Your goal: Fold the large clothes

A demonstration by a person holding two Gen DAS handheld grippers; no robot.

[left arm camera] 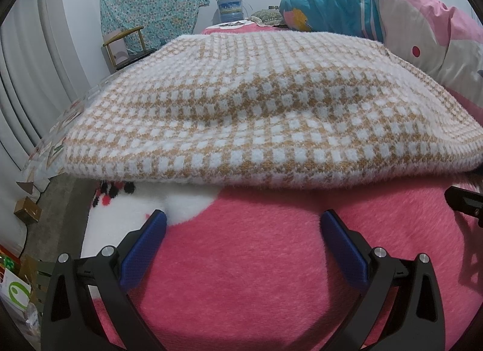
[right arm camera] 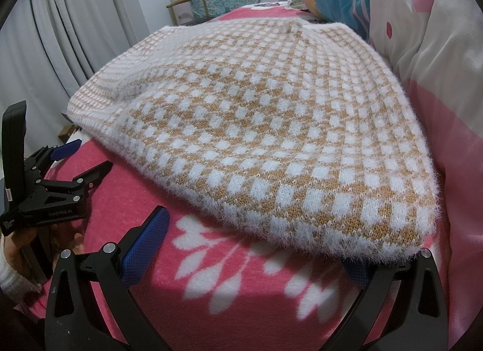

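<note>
Pink blanket (left arm camera: 256,260) under checked sweater (left arm camera: 241,103)

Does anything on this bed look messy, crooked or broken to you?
Nothing looks damaged or spilled. The checked fuzzy sweater lies fairly flat on the pink blanket. Its near corner drapes over one finger of the right gripper. Both grippers have open jaws.

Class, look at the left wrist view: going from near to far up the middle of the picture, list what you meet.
Left tongs → pink blanket → checked sweater → blue water jug by the wall.
</note>
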